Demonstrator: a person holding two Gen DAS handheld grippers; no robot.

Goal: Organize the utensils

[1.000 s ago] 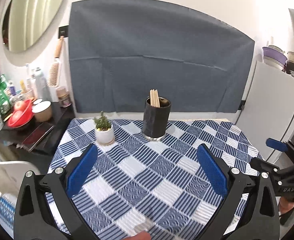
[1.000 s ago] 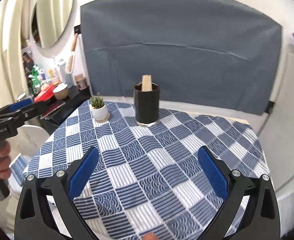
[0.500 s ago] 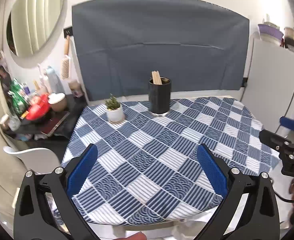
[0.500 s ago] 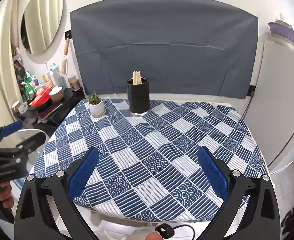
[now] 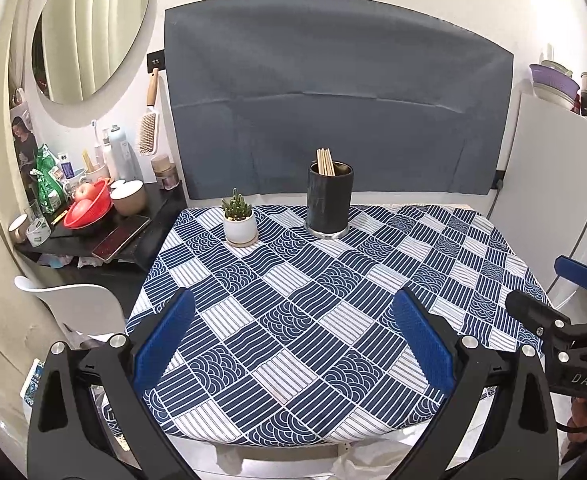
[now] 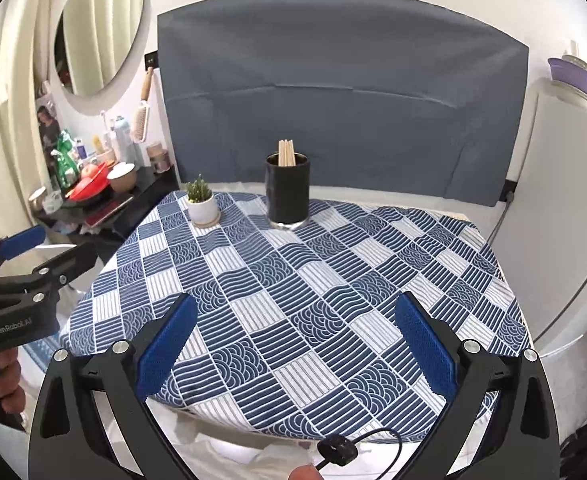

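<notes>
A black cylindrical holder (image 5: pixel 329 200) (image 6: pixel 288 194) stands upright at the far middle of the table, with several wooden chopsticks (image 5: pixel 324 162) (image 6: pixel 286 153) sticking out of it. My left gripper (image 5: pixel 293 312) hangs open over the table's near edge, nothing between its blue pads. My right gripper (image 6: pixel 293 312) is likewise open and empty above the near edge. Each gripper also shows at the side of the other's view: the right gripper (image 5: pixel 549 296) and the left gripper (image 6: pixel 53 250). No loose utensils lie on the cloth.
The table wears a blue and white patterned cloth (image 5: pixel 333 300). A small potted succulent (image 5: pixel 238 222) (image 6: pixel 201 202) sits left of the holder. A cluttered black side shelf (image 5: pixel 93 216) and white chair (image 5: pixel 73 304) stand at left, a white cabinet (image 5: pixel 553 184) at right. A black cable (image 6: pixel 357 446) dangles low.
Both grippers have pulled back and up from the table, so the whole tabletop and its near edge now show. Both stay open and empty.
</notes>
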